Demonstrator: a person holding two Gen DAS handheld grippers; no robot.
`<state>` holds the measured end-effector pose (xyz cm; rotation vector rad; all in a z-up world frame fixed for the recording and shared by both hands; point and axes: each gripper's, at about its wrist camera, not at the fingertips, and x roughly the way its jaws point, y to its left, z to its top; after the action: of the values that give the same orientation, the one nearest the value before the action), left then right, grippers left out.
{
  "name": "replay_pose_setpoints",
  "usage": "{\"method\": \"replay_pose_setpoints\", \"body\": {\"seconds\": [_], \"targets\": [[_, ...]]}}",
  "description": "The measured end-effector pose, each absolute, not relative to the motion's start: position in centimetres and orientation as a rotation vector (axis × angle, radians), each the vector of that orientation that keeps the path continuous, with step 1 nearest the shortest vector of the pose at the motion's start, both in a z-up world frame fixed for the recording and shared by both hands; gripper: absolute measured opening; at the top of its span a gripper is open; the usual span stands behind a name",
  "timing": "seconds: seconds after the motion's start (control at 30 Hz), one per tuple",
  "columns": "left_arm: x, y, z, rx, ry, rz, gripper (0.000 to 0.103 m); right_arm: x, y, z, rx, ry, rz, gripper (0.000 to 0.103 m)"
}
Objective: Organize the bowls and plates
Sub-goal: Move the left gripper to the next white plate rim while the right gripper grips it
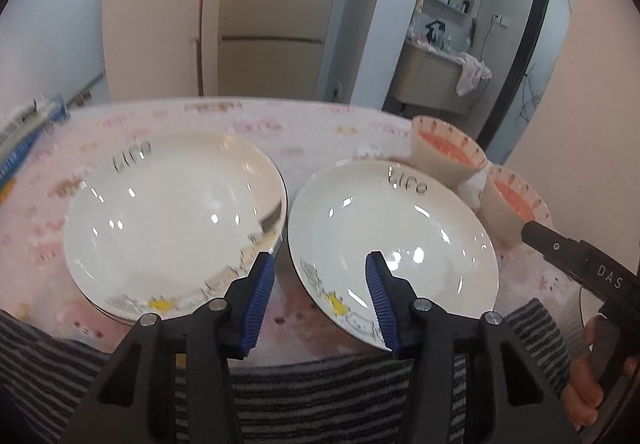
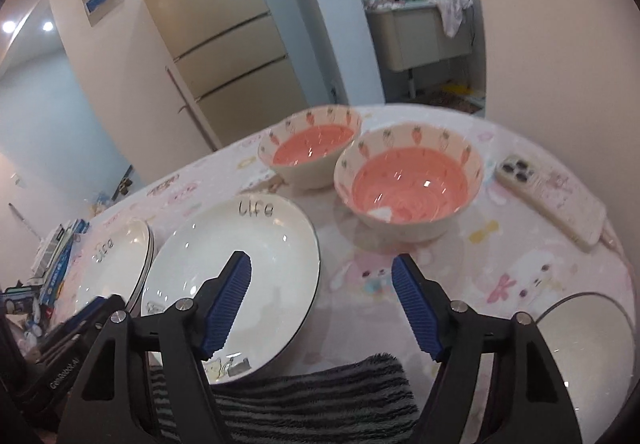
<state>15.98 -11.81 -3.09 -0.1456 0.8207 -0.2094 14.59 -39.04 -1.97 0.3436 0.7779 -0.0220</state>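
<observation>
A stack of white "Life" plates point(image 1: 172, 216) lies at the left of the table, with a single white "Life" plate point(image 1: 392, 240) beside it; both also show in the right wrist view, the stack point(image 2: 116, 264) and the single plate point(image 2: 240, 268). Two pink-lined carrot bowls stand behind, one far point(image 2: 310, 146) and one near point(image 2: 408, 184); the left wrist view shows them at far point(image 1: 446, 152) and near point(image 1: 512, 204). My left gripper point(image 1: 320, 264) is open above the gap between the plates. My right gripper point(image 2: 322, 268) is open and empty above the single plate's right edge.
A phone in a cartoon case point(image 2: 552, 200) lies at the table's right. A round mirror-like disc point(image 2: 588, 340) sits at the front right. Boxes point(image 2: 60, 256) are piled at the left edge. The pink tablecloth point(image 2: 400, 276) covers the table. A fridge point(image 2: 224, 40) stands behind.
</observation>
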Motion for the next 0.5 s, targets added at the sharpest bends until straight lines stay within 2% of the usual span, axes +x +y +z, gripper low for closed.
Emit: {"method": "replay_pose_setpoints", "body": {"seconds": [0.23,0.37,0.43,0.5], "targets": [[16.7,-12.3,-4.9,-0.122,0.893,-0.197,0.050,16.6,-39.0,-4.8,0.351,0.916,-0.024,0.063],[17.5,-12.2,-5.7,-0.158,0.932,-0.227,0.041,17.1,-39.1,-5.8,0.376,0.956,0.013,0.061],[17.8,-12.3,-6.2,-0.155,0.947,-0.222,0.037,17.2,-39.1,-5.9,0.380,0.953,0.023,0.049],[17.7,-13.1,-6.4,-0.124,0.946,-0.237,0.036,17.3,-38.8,-6.0,0.380,0.955,0.067,0.042]]}}
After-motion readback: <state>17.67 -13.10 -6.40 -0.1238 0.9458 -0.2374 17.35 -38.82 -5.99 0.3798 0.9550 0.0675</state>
